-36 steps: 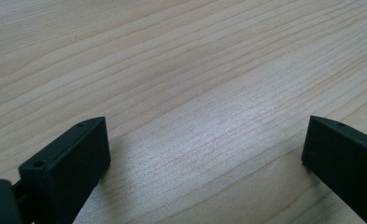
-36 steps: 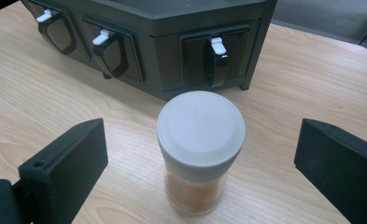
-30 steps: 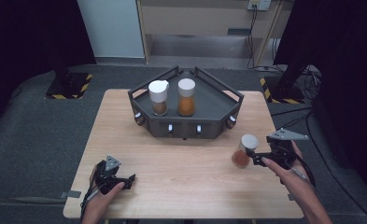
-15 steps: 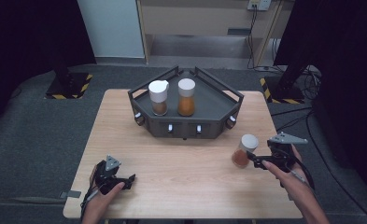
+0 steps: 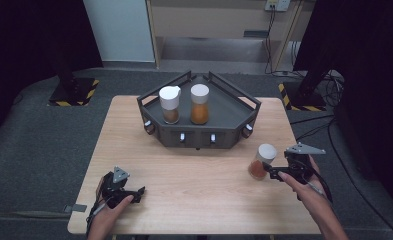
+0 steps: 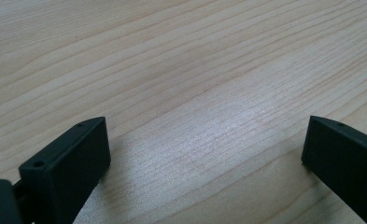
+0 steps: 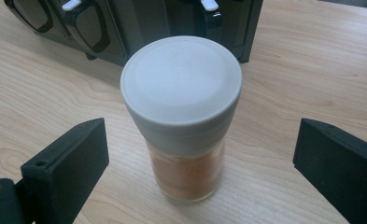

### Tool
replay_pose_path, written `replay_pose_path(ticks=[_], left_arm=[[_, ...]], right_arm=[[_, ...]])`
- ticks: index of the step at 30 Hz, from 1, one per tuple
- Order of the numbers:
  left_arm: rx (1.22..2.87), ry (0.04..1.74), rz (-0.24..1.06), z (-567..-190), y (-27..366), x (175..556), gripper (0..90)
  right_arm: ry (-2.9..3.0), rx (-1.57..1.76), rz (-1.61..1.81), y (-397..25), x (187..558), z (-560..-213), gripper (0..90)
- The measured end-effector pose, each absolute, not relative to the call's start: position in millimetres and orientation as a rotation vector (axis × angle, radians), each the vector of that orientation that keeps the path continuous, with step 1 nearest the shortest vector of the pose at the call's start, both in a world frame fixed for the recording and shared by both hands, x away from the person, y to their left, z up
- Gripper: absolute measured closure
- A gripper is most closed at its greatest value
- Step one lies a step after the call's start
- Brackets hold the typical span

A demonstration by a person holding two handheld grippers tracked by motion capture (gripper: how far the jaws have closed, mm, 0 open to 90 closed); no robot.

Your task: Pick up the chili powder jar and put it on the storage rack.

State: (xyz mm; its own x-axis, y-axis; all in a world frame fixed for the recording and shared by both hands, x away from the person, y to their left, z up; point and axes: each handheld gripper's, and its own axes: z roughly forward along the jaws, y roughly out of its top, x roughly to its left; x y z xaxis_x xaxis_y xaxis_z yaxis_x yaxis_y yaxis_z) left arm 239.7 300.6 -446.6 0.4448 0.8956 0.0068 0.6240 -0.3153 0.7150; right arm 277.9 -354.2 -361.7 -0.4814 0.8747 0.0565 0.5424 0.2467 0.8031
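A glass jar (image 7: 183, 116) of orange-brown powder with a white lid stands upright on the wooden table, between the jaws of my right gripper (image 7: 200, 144). The jaws are open, wide apart, and touch neither side of it. From above, that jar (image 5: 262, 161) is right of centre and the right gripper (image 5: 270, 171) reaches it from the right. Two similar white-lidded jars (image 5: 170, 105) (image 5: 200, 104) stand in the dark tray (image 5: 234, 120) behind. My left gripper (image 5: 136, 192) rests near the front left, open over bare wood (image 6: 204, 140).
The tray has raised rails and sits at the table's back centre, its front wall (image 7: 139, 28) just beyond the loose jar. Bare tabletop (image 5: 194, 175) lies between the two grippers. Grey floor surrounds the table, with cables (image 5: 314, 125) to the right.
The right hand and gripper have shifted only slightly beside the jar. The jar, the tray and the left gripper stay where they were.
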Motion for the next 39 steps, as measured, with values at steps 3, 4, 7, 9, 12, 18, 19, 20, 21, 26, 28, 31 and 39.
replay_pose_path(ticks=[3,4,7,9,12,18,19,20,21,26,28,31,39], left_arm=[[2.053,1.268,0.542,-446.6,300.5,239.7,0.0],[2.053,1.268,0.542,-446.6,300.5,239.7,0.0],[2.053,1.269,0.542,-446.6,300.5,239.7,0.0],[2.053,1.268,0.542,-446.6,300.6,239.7,0.0],[2.053,1.269,0.542,-446.5,300.6,239.7,0.0],[2.053,1.269,0.542,-446.5,300.5,239.7,0.0],[2.053,1.268,0.542,-446.5,300.5,239.7,0.0],[2.053,1.269,0.542,-446.6,300.6,239.7,0.0],[2.053,1.269,0.542,-446.5,300.5,239.7,0.0],[2.053,1.269,0.542,-446.6,300.6,239.7,0.0],[2.053,1.269,0.542,-446.6,300.5,239.7,0.0],[2.053,1.269,0.542,-446.6,300.6,239.7,0.0],[2.052,1.268,0.542,-446.7,300.6,239.7,0.0]], right_arm=[[2.123,1.296,1.107,-352.3,279.2,-363.1,3.5],[2.124,1.298,1.109,-352.2,279.7,-363.4,3.5],[2.126,1.297,1.108,-351.6,281.1,-364.6,3.5],[2.127,1.3,1.107,-350.6,282.4,-365.1,3.7],[2.131,1.299,1.11,-349.6,283.6,-366.1,3.9],[2.132,1.307,1.112,-349.2,286.3,-368.6,4.3],[2.133,1.306,1.111,-349.1,286.8,-368.9,4.6],[2.133,1.309,1.113,-348.8,287.3,-369.4,4.7],[2.133,1.313,1.113,-348.4,287.6,-369.6,4.9],[2.145,1.305,1.112,-346.1,290.8,-371.6,7.0],[2.146,1.301,1.111,-344.7,291.5,-372.2,8.4],[2.15,1.293,1.109,-342.0,293.3,-372.7,11.4],[2.153,1.292,1.109,-336.8,298.8,-372.2,21.7]])
